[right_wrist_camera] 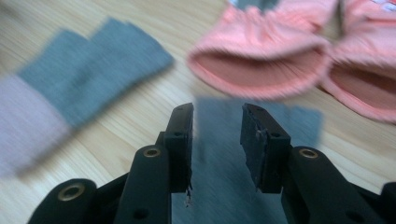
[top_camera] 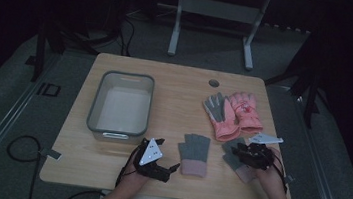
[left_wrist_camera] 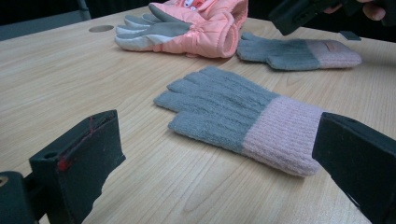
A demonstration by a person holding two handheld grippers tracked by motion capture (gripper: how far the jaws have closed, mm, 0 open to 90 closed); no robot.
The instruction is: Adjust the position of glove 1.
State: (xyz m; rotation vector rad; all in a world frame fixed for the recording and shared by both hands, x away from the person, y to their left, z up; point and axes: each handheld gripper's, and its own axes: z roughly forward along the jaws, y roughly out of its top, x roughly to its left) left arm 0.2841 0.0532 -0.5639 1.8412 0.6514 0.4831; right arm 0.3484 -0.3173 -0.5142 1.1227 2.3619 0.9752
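- Grey knit glove (top_camera: 238,159) with a pink cuff lies flat near the desk's (top_camera: 181,87) right front edge, directly under the right tool (top_camera: 245,152) in the high view; in the right gripper view grey knit shows between and below the jaws.
- Right tool's jaws stand partly apart with a narrow gap; nothing looks pinched, and the pads seem to hang above the fabric rather than on it.
- Its twin, the second grey glove (top_camera: 194,153), lies palm-down at the middle front of the desk, just right of the left tool (top_camera: 167,158).
- Left tool (left_wrist_camera: 210,154) is wide open and empty, low over the desk, with the twin's pink cuff just beside one jaw in the left gripper view.
- Pink ski gloves (top_camera: 233,115) lie just behind the right glove; the grey bin (top_camera: 121,104) sits well apart at the left.
- To grasp well, I would lower the right tool straight down, close on one layer of cuff, and keep clear of the ski gloves' cuffs.
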